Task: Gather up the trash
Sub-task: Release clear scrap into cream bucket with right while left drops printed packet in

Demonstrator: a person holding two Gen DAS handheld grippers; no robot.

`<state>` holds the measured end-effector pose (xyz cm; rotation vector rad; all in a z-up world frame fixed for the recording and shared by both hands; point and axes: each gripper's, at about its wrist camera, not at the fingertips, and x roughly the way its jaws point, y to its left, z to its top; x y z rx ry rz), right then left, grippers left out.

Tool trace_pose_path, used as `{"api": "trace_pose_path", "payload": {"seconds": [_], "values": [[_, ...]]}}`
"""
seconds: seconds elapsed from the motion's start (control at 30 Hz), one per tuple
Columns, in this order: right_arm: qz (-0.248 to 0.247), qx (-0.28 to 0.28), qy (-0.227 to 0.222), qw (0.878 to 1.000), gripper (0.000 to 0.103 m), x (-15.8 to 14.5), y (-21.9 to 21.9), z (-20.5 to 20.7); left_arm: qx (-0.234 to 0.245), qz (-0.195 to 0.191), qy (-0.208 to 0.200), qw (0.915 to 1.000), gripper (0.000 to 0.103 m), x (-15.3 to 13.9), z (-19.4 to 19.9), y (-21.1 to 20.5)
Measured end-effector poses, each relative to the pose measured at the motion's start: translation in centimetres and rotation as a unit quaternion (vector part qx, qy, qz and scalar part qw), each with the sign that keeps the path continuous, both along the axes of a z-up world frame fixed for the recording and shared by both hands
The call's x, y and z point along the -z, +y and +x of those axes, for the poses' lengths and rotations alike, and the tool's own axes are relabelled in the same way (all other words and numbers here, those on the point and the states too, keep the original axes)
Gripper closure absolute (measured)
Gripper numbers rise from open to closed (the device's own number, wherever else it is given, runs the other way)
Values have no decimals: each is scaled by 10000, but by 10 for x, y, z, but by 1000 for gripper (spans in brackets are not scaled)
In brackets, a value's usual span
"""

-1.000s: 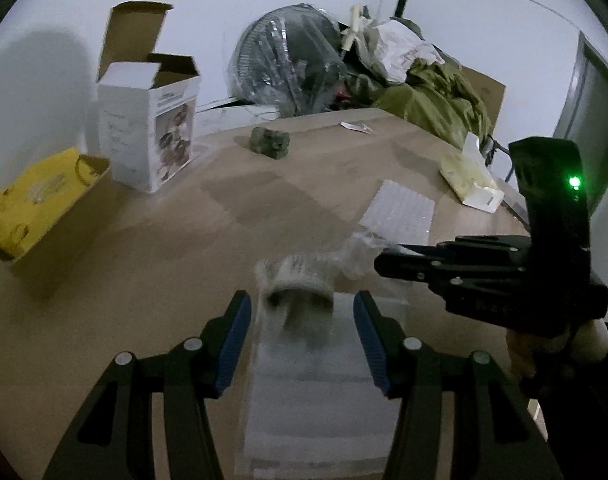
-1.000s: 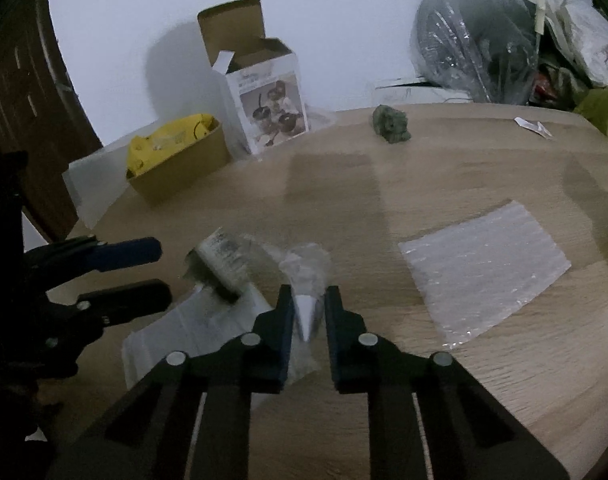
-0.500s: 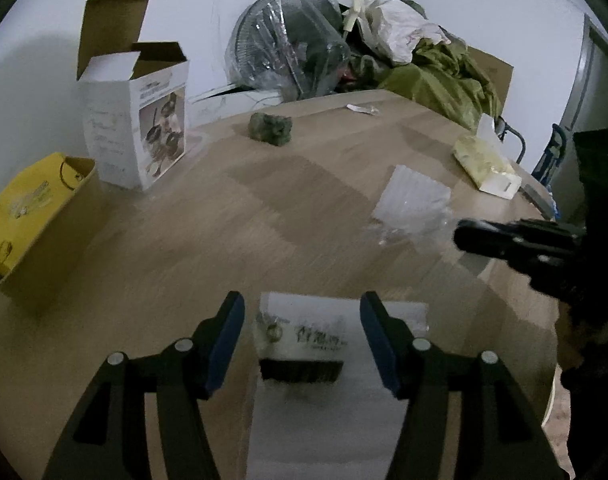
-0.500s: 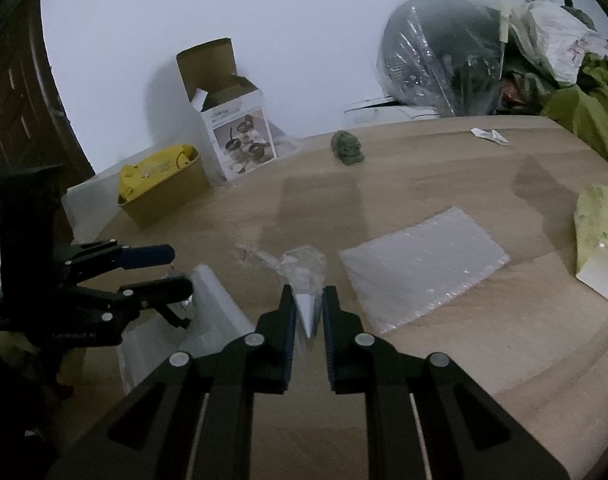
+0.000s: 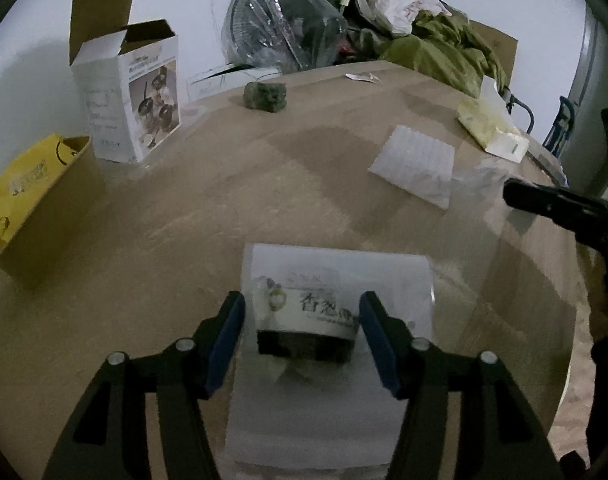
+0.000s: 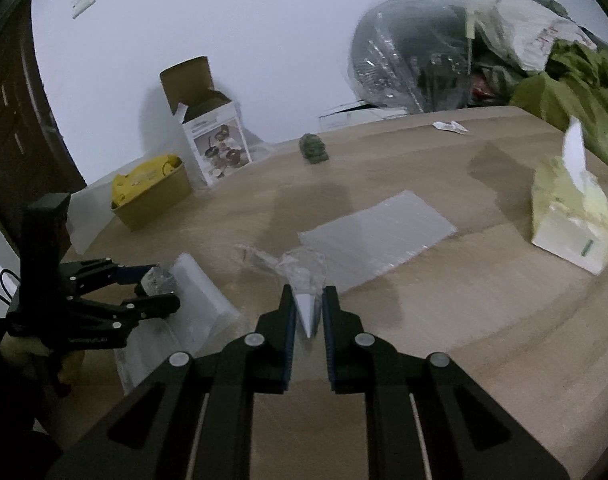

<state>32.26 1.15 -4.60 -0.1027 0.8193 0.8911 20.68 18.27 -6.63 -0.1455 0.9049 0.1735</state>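
Dim, flat, cool-grey light in both views. Heavy fisheye bend; black vignette at corners. White wall [image 6: 264,40] brightest area, no glare. Soft shadow on wall behind open box [image 6: 212,136]. 2 broad soft shadows lie across wooden table [image 5: 184,220]. Far clutter smeared in the right wrist view; clear wrapper [image 6: 300,276] blurred. Grain throughout.

The left gripper [image 5: 302,330] is level and low over the near edge of the table, its blue-padded jaws spread wide on either side of a small packet, touching neither side; the right gripper [image 6: 307,309] hangs above the table's middle, its jaws drawn nearly together, pinching a clear wrapper.
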Motion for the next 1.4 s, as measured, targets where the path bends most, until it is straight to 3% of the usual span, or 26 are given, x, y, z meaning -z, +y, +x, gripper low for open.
{"api": "trace_pose_path", "payload": {"seconds": [0.03, 0.13, 0.27, 0.8, 1.4], "values": [[6, 34, -8, 10000, 91, 0, -4, -1, 16, 7, 26, 10000, 62, 0, 0, -2], [18, 101, -37, 9999, 91, -2, -15, -3, 66, 48, -10, 10000, 70, -2, -2, -9], [-1, 211, -47, 9998, 91, -2, -29, -5, 139, 68, -127, 9998, 73, -9, -5, -18], [29, 594, -167, 9981, 91, -9, -83, -27, 660, 30, -538, 9964, 74, -41, -12, -70], [2, 1110, -249, 9935, 91, -14, -148, -62, 1324, -33, -671, 9889, 74, -48, -20, -125]]}}
